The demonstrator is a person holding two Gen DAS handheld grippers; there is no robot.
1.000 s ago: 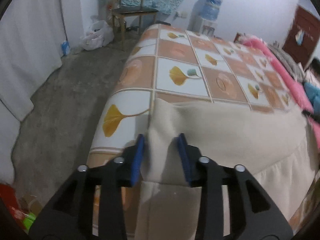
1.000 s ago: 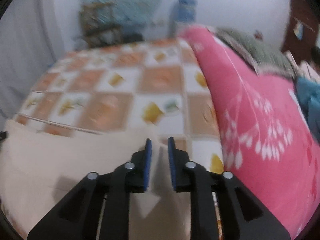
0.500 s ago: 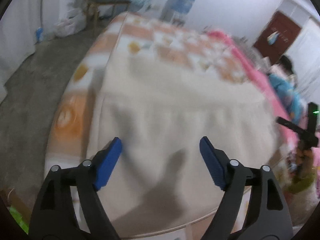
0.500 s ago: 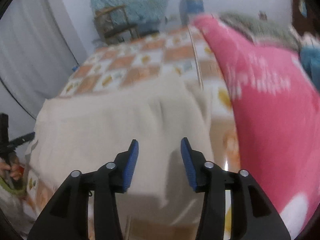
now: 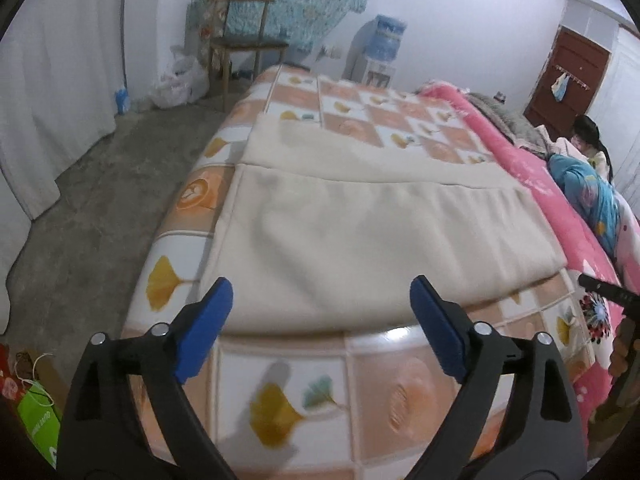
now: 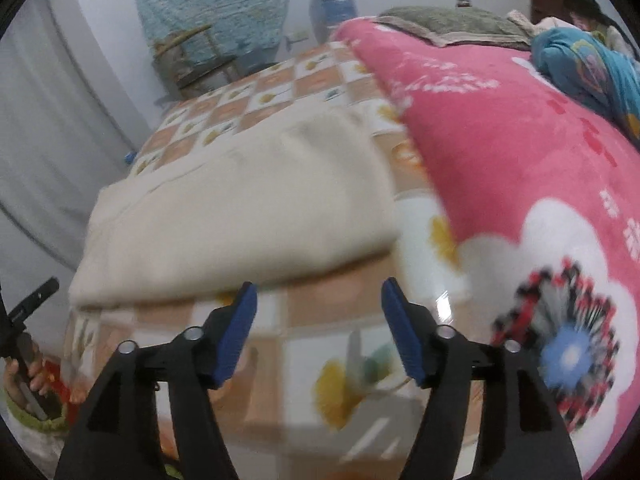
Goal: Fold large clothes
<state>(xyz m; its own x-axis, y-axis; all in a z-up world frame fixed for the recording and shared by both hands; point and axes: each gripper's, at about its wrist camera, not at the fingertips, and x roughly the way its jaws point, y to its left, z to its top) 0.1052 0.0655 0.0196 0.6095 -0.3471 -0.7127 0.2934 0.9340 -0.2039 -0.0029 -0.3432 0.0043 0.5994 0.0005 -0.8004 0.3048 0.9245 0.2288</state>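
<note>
Lying folded on the bed (image 5: 304,392), the cream garment (image 5: 360,240) fills mid-frame; the left hand-held gripper (image 5: 320,326) and right hand-held gripper (image 6: 318,330) are opening, nothing between them.

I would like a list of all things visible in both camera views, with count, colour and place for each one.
cream garment: one, cream, folded flat on the bed.
bed cover: one, orange and white squares with leaf prints, under the garment.
pink blanket: one, pink with flowers, right side of the bed.
chair: one, wooden, by the far wall.
water dispenser: one, white with blue bottle, far wall.
door: one, dark red, far right.
curtain: one, white, left wall.
person: one, lying at far right.
left gripper: black, blue pads, jaws opening, nothing between.
right gripper: same, jaws opening, nothing between.
</note>
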